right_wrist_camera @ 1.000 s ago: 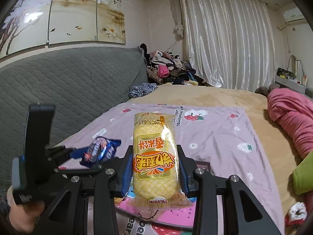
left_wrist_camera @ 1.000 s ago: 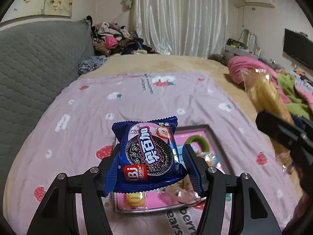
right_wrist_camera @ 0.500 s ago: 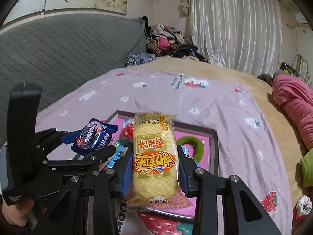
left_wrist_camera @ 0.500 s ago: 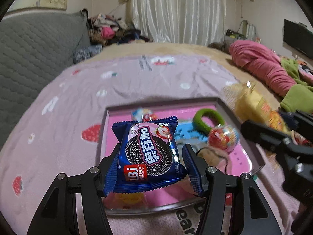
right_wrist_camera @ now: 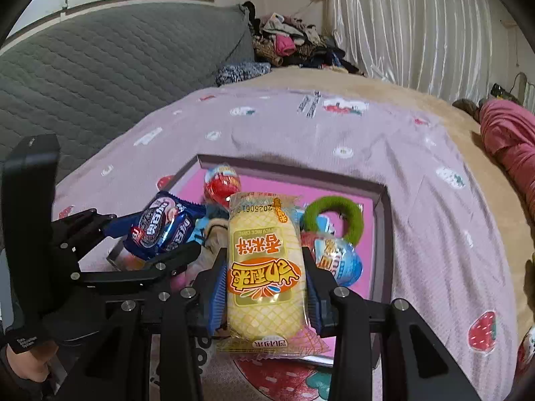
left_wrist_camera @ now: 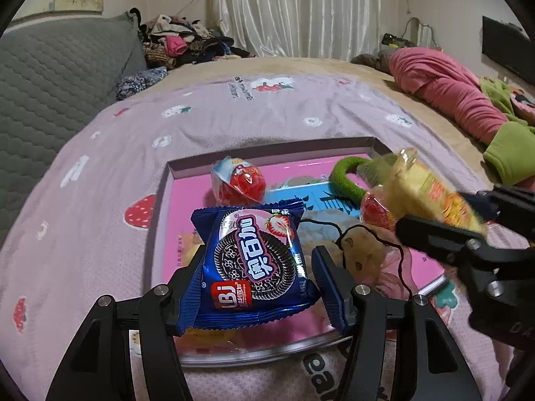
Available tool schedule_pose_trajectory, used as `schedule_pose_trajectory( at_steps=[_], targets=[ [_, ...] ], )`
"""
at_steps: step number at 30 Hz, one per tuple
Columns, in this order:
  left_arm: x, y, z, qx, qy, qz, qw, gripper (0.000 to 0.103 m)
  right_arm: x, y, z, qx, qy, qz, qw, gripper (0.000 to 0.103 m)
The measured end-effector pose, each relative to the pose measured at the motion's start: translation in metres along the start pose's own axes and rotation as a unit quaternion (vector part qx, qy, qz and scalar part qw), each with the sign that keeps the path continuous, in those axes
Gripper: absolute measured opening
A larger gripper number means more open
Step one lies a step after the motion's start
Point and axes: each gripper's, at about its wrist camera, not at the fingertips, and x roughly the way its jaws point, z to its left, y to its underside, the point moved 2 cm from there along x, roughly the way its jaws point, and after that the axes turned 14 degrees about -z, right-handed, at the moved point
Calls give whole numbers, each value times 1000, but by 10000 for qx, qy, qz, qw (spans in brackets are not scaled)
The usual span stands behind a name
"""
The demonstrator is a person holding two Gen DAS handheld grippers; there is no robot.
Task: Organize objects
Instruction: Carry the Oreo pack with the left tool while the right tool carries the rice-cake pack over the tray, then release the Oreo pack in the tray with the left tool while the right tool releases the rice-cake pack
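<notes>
My left gripper (left_wrist_camera: 259, 277) is shut on a blue cookie packet (left_wrist_camera: 254, 260), held just above the near left part of a shallow pink tray (left_wrist_camera: 267, 148). My right gripper (right_wrist_camera: 264, 284) is shut on a yellow snack packet (right_wrist_camera: 264, 267), hovering over the tray's (right_wrist_camera: 291, 167) near edge. The left gripper and its cookie packet (right_wrist_camera: 160, 224) show at the left of the right wrist view. At the right of the left wrist view is the right gripper with its yellow packet (left_wrist_camera: 431, 193).
In the tray lie a red egg-shaped sweet (left_wrist_camera: 239, 180), a green ring (left_wrist_camera: 347, 177), a second wrapped egg (right_wrist_camera: 337, 260) and a beige soft item with a black cord (left_wrist_camera: 361, 250). The tray rests on a lilac strawberry-print blanket (left_wrist_camera: 100, 200). A grey headboard (right_wrist_camera: 100, 67) and pink bedding (left_wrist_camera: 444, 90) flank it.
Both grippers have sunk toward the tray with their packets still held. The tray's contents have come into fuller view and look larger.
</notes>
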Motion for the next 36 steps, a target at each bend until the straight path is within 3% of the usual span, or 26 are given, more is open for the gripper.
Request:
schedule_pose_trajectory(
  at_steps=[11, 36],
  targets=[
    [15, 15, -2, 43, 29, 178, 9998, 63, 19, 19, 1, 99, -44, 272, 9996, 40],
    [17, 19, -7, 315, -17, 79, 9995, 66, 35, 33, -15, 229, 118, 379, 9989, 40]
  ],
)
